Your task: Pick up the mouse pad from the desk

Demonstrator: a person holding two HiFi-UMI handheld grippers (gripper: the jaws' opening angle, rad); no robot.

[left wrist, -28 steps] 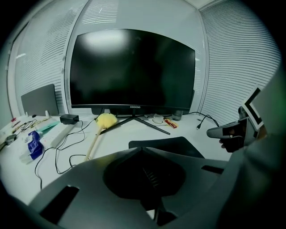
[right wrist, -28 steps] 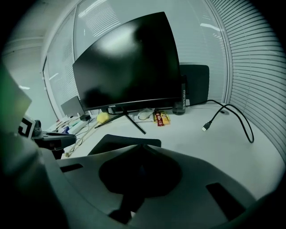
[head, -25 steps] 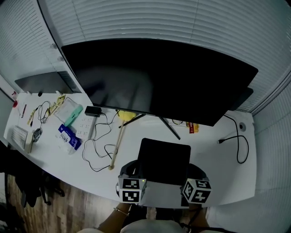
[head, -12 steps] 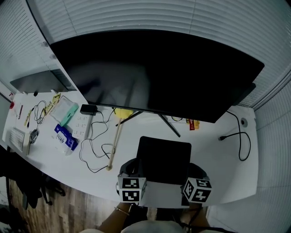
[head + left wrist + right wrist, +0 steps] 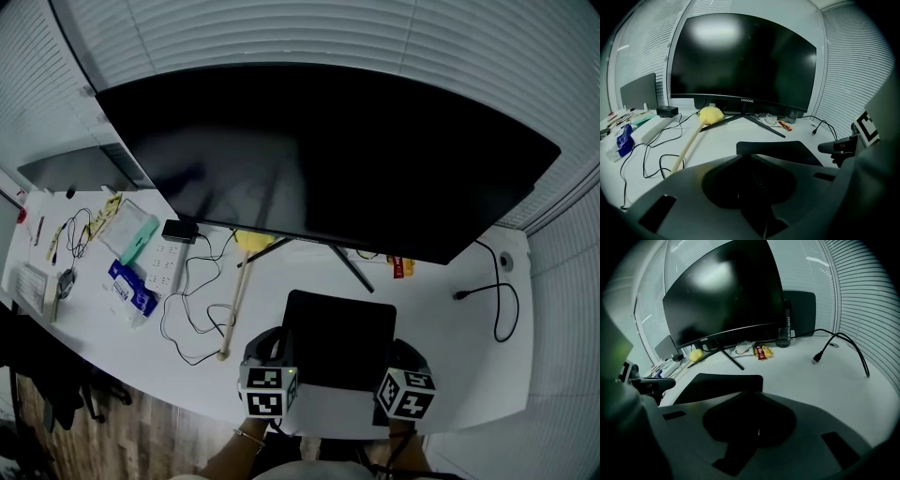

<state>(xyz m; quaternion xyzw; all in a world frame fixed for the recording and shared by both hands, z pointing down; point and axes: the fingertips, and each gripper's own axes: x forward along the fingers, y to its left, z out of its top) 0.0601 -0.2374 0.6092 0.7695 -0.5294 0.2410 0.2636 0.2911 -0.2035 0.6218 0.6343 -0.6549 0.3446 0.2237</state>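
Note:
The black mouse pad lies flat on the white desk, in front of the monitor's stand. My left gripper is at the pad's near left corner and my right gripper at its near right corner. In the left gripper view the pad lies just beyond the left gripper. Its jaws are starting to open, still nearly together, with nothing between them. In the right gripper view the right gripper is shut and empty, with the pad just ahead of it.
A big curved monitor stands behind the pad on a splayed stand. A yellow duster on a wooden stick, loose cables, a power strip and a blue packet lie to the left. A black cable lies right.
Both grippers have sunk a little toward the desk at the pad's near edge. The head view has tilted slightly; the pad has not moved.

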